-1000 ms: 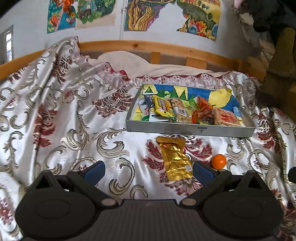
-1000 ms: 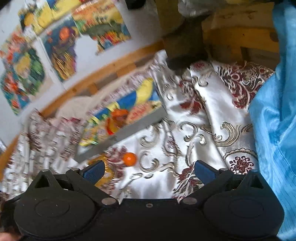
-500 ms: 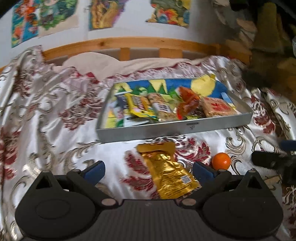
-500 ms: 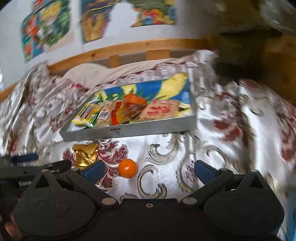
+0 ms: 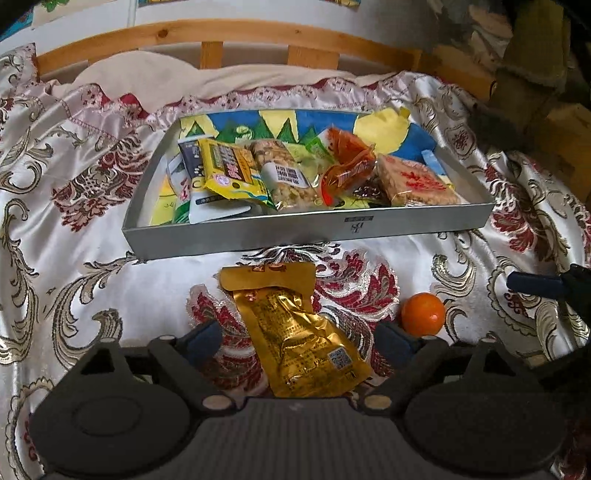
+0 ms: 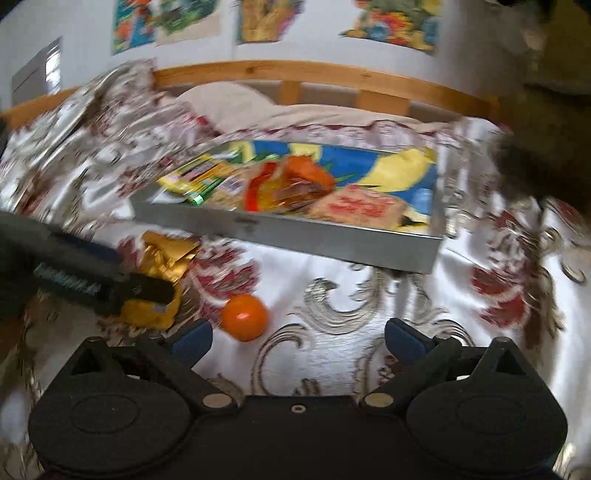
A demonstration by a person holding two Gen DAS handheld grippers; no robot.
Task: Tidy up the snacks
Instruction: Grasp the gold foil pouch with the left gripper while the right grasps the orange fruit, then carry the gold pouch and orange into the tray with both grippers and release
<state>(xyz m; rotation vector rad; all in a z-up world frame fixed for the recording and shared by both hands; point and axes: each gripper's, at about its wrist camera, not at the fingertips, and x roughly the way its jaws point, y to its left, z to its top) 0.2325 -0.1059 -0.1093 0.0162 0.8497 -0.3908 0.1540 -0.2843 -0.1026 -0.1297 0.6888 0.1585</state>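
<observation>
A gold foil snack pouch lies on the patterned bedspread, between the fingers of my open left gripper, which is low over it. A small orange sits just right of the left gripper's right finger. The silver tray behind holds several snack packets. In the right wrist view my open right gripper is empty, with the orange just inside its left finger. The gold pouch lies left, partly hidden by the left gripper's finger. The tray is beyond.
A wooden bed rail and a beige pillow lie behind the tray. Dark piled things stand at the far right. Posters hang on the wall. The bedspread is creased at the left.
My left gripper has moved forward and down until the gold pouch lies between its fingers. My right gripper has swung left toward the tray and closed in on the orange.
</observation>
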